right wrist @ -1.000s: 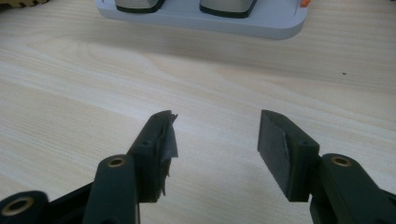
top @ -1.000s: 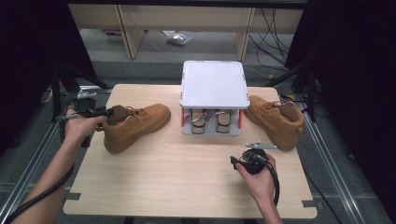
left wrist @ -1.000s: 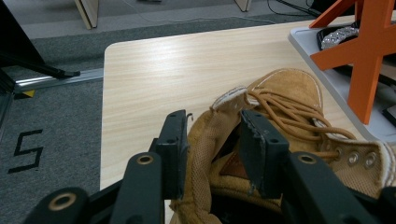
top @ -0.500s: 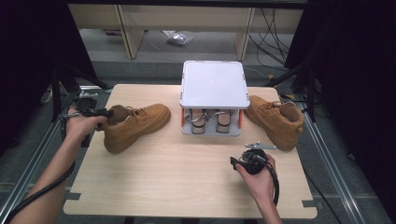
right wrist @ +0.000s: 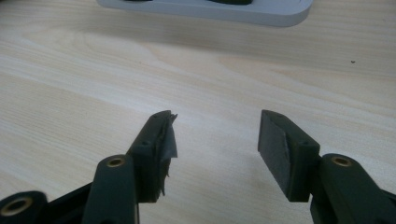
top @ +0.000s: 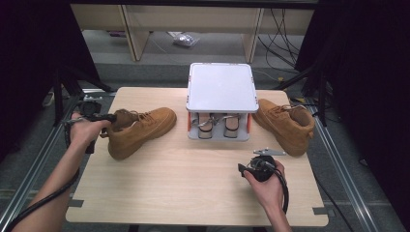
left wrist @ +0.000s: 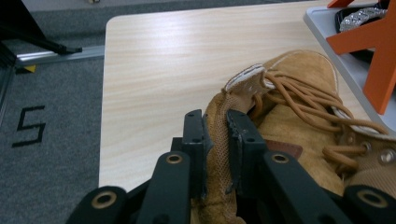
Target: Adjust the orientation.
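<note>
The left boot (top: pixel 138 131) is lying on the surface (top: pixel 193 193) to the left of the grey rack (top: pixel 221 101), its toe pointing toward that rack. The left gripper (left wrist: pixel 215 140) has just been closing, and its fingers (left wrist: pixel 194 140) are now pinching the boot's heel collar between them. A second tan boot (top: pixel 285 123) is sitting to the right of the rack, making two boots. One pair of shoes (top: pixel 217 126) is showing under the rack's top. In front of the rack, the right gripper (right wrist: pixel 215 149) is hovering with fingers spread over bare wood.
</note>
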`<state>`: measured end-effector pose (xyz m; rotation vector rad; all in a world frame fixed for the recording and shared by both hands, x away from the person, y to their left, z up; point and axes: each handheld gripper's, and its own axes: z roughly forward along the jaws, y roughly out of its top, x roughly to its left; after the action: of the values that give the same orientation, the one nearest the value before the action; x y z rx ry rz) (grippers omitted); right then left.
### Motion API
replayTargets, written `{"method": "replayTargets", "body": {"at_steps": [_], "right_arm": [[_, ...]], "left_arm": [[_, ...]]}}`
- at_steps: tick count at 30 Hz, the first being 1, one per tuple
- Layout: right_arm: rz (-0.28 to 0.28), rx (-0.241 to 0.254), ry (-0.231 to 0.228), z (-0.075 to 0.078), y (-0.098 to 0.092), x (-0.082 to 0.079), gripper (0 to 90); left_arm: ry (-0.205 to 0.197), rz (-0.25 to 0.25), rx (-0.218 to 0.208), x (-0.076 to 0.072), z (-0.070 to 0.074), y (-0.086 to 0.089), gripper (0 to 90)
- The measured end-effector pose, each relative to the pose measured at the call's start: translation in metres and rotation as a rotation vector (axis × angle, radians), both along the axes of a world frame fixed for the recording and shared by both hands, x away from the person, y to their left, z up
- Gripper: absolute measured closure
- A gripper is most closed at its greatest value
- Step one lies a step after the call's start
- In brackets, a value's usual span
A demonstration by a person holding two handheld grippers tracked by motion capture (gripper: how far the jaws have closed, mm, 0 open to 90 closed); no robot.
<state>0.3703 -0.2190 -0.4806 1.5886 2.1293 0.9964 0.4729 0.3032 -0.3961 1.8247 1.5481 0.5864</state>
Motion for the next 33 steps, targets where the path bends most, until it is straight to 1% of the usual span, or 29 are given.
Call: {"method": "replayTargets", "body": {"at_steps": [1, 2, 4, 6, 8, 9, 11, 13, 14, 15, 17, 18, 19, 20, 21, 22, 23, 24, 25, 26, 27, 29, 30, 31, 32, 33], "right_arm": [[-0.008, -0.006, 0.013, 0.001, 0.0, -0.001, 45.9], [-0.009, 0.002, 0.012, 0.002, 0.0, -0.001, 45.9], [-0.009, 0.002, 0.011, 0.002, 0.0, 0.0, 45.9], [-0.016, 0.002, 0.018, 0.003, 0.001, -0.001, 45.9], [-0.013, -0.001, 0.013, 0.003, 0.001, -0.001, 45.9], [-0.007, 0.007, 0.012, 0.003, 0.0, -0.001, 45.9], [-0.017, 0.002, 0.014, 0.003, 0.0, -0.001, 46.0], [-0.022, 0.007, 0.023, 0.005, 0.0, -0.002, 46.0], [-0.017, 0.004, 0.019, 0.005, 0.0, -0.002, 46.0], [-0.003, 0.019, 0.001, 0.003, -0.001, 0.0, 46.0], [-0.001, 0.019, 0.001, 0.003, -0.001, -0.001, 45.9], [-0.015, 0.018, 0.012, 0.004, 0.0, -0.001, 46.0], [-0.011, 0.009, 0.007, 0.004, -0.001, -0.001, 45.9], [-0.01, 0.007, 0.008, 0.004, -0.001, -0.001, 45.9], [-0.006, 0.003, 0.008, 0.003, -0.001, -0.001, 46.0], [-0.01, 0.007, 0.009, 0.003, 0.0, -0.001, 45.9], [-0.014, 0.001, 0.011, 0.003, 0.0, -0.002, 46.0], [-0.014, 0.006, 0.01, 0.003, 0.001, -0.001, 46.0], [-0.006, 0.002, 0.013, 0.003, 0.001, -0.002, 45.9], [-0.008, 0.007, 0.018, 0.003, 0.002, -0.002, 45.9], [0.006, 0.015, 0.017, 0.001, 0.001, -0.001, 45.9], [-0.011, 0.005, 0.024, 0.002, 0.003, -0.002, 45.8], [-0.019, 0.007, 0.035, 0.002, 0.003, -0.003, 45.8], [-0.005, 0.006, 0.021, 0.001, 0.003, -0.002, 45.8], [-0.011, -0.001, 0.032, 0.002, 0.003, -0.003, 45.8], [-0.007, 0.001, 0.029, 0.002, 0.002, -0.003, 45.8]], "left_arm": [[0.016, -0.002, -0.014, -0.002, 0.001, 0.0, 78.7], [0.017, -0.002, -0.028, -0.004, 0.002, -0.001, 78.8], [0.033, -0.011, -0.032, -0.008, 0.004, -0.005, 78.8], [0.044, -0.021, -0.027, -0.012, 0.006, -0.009, 78.8], [0.056, -0.033, -0.038, -0.017, 0.008, -0.012, 78.9], [0.063, -0.04, -0.045, -0.02, 0.008, -0.013, 78.9], [0.079, -0.046, -0.063, -0.024, 0.009, -0.016, 78.9], [0.083, -0.058, -0.074, -0.029, 0.009, -0.019, 78.9], [0.097, -0.064, -0.078, -0.03, 0.01, -0.02, 78.8], [0.092, -0.063, -0.089, -0.032, 0.009, -0.022, 78.8], [0.106, -0.076, -0.092, -0.036, 0.009, -0.025, 78.8], [0.107, -0.082, -0.09, -0.037, 0.009, -0.026, 78.7], [0.103, -0.086, -0.09, -0.039, 0.009, -0.028, 78.6], [0.089, -0.084, -0.1, -0.041, 0.008, -0.029, 78.5], [0.092, -0.089, -0.106, -0.043, 0.008, -0.03, 78.3], [0.1, -0.093, -0.113, -0.045, 0.008, -0.031, 78.2], [0.11, -0.105, -0.123, -0.046, 0.008, -0.031, 77.9], [0.115, -0.11, -0.129, -0.047, 0.008, -0.032, 77.5], [0.112, -0.112, -0.128, -0.048, 0.008, -0.033, 77.1], [0.105, -0.115, -0.125, -0.049, 0.008, -0.034, 76.7], [0.105, -0.112, -0.117, -0.049, 0.008, -0.034, 76.2], [0.095, -0.115, -0.118, -0.049, 0.007, -0.033, 75.5], [0.09, -0.116, -0.118, -0.05, 0.007, -0.033, 74.9], [0.093, -0.125, -0.114, -0.051, 0.007, -0.033, 74.4], [0.084, -0.13, -0.11, -0.052, 0.007, -0.035, 74.3], [0.083, -0.132, -0.109, -0.053, 0.008, -0.036, 74.4]]}}
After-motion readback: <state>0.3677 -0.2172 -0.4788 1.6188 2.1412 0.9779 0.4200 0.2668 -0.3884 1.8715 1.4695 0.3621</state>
